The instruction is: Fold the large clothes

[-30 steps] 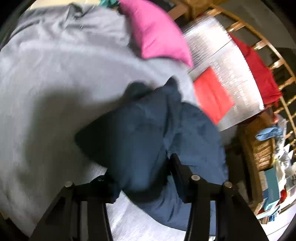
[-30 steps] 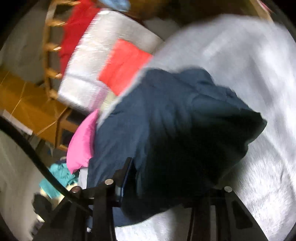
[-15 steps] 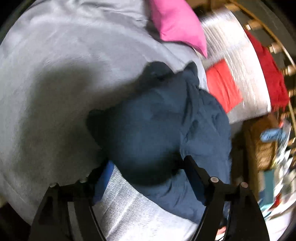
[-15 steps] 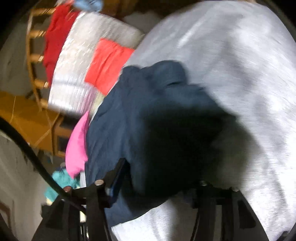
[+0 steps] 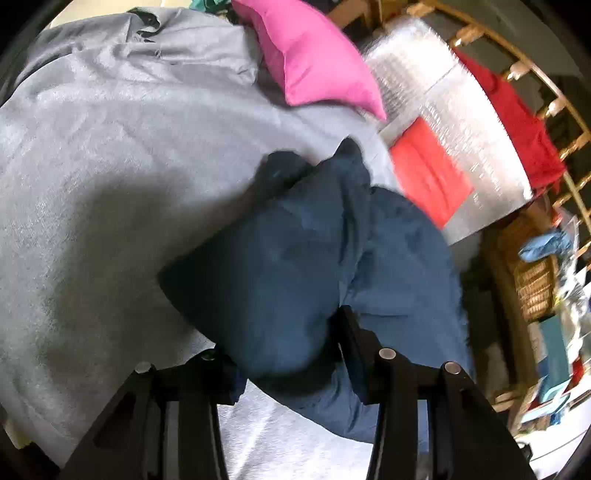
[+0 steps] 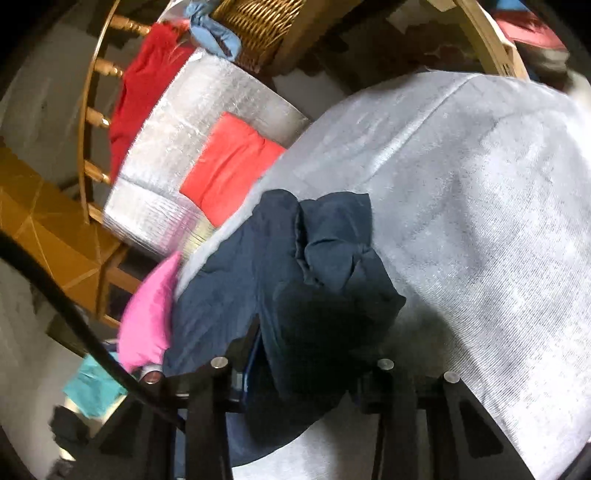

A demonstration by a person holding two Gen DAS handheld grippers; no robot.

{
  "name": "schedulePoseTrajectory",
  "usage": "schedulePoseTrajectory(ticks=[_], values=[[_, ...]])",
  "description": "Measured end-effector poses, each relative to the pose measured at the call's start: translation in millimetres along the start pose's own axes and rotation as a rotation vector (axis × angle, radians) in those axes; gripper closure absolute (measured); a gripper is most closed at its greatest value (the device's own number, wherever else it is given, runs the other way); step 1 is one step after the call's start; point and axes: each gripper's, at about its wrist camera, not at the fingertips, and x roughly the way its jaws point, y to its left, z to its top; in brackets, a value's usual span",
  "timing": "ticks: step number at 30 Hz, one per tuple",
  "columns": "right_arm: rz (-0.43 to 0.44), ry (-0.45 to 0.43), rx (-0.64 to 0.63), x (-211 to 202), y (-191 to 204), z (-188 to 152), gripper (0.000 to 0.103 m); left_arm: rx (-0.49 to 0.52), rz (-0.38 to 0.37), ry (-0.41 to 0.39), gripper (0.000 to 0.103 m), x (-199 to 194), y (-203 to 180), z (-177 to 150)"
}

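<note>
Your left tongs (image 5: 284,354) and right tongs (image 6: 306,373) have just closed, each clamping a bunched dark blue garment (image 5: 314,258) lying on the grey sheet (image 5: 110,147). Folding looks barely begun.

Both views are wrist fisheyes, each riding just behind its own fingers and pitched down at the grey bed cover (image 5: 110,155) — close range, black finger frames filling the bottom edge. Left wrist cam sits on the bundle's near-left side, facing across the navy garment (image 5: 295,266) toward the pink pillow (image 5: 314,62) and the silver quilted mat (image 5: 454,122). Right wrist cam looks from the opposite side, same tilt, with that mat and its red cloth (image 6: 229,166) upper left and the wicker basket (image 6: 258,22) at top. Overlap — garment, cover, pillow, mat, red cloth, wooden rail (image 6: 88,122).
</note>
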Motion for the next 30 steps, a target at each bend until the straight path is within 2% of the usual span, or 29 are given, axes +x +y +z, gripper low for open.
schedulePoseTrajectory(ticks=[1, 2, 3, 4, 5, 6, 7, 10, 12, 15, 16, 18, 22, 25, 30], values=[[-0.055, 0.045, 0.022, 10, -7, 0, 0.062, -0.003, 0.014, 0.018, 0.053, 4, 1, -1], [-0.073, 0.090, 0.079, 18, -19, -2, 0.059, -0.009, 0.020, 0.023, 0.050, 6, 2, -1], [-0.051, 0.098, 0.134, 18, -29, -3, 0.058, -0.005, 0.034, 0.020, 0.047, 6, 1, 0], [-0.035, 0.098, 0.157, 16, -30, -2, 0.056, 0.003, 0.063, 0.021, 0.038, 4, 0, 1], [-0.042, 0.100, 0.151, 13, -27, -1, 0.050, 0.007, 0.087, 0.023, 0.033, 3, 0, 1], [-0.055, 0.098, 0.138, 8, -25, 0, 0.044, 0.012, 0.101, 0.015, 0.033, -1, -1, 0], [-0.070, 0.087, 0.118, 1, -22, 0, 0.043, 0.026, 0.111, -0.003, 0.033, -7, -3, 0], [-0.125, -0.027, 0.078, -33, -18, 4, 0.040, 0.102, 0.171, -0.093, 0.033, -28, -15, -5], [-0.157, -0.148, 0.046, -58, -13, 9, 0.038, 0.163, 0.184, -0.170, 0.030, -45, -23, -9], [-0.121, -0.262, -0.060, -82, 8, 10, 0.038, 0.279, 0.217, -0.278, 0.028, -61, -42, -17], [-0.113, -0.270, -0.098, -83, 16, 9, 0.038, 0.321, 0.227, -0.306, 0.028, -65, -48, -21], [-0.085, -0.235, -0.216, -75, 36, 0, 0.038, 0.378, 0.221, -0.323, 0.027, -64, -59, -25], [-0.064, -0.111, -0.337, -48, 63, -21, 0.045, 0.463, 0.233, -0.313, 0.027, -55, -74, -35], [-0.067, -0.058, -0.379, -31, 75, -29, 0.044, 0.537, 0.274, -0.301, 0.027, -45, -85, -44], [-0.114, 0.072, -0.377, 5, 71, -46, 0.045, 0.582, 0.308, -0.277, 0.027, -38, -89, -55]])
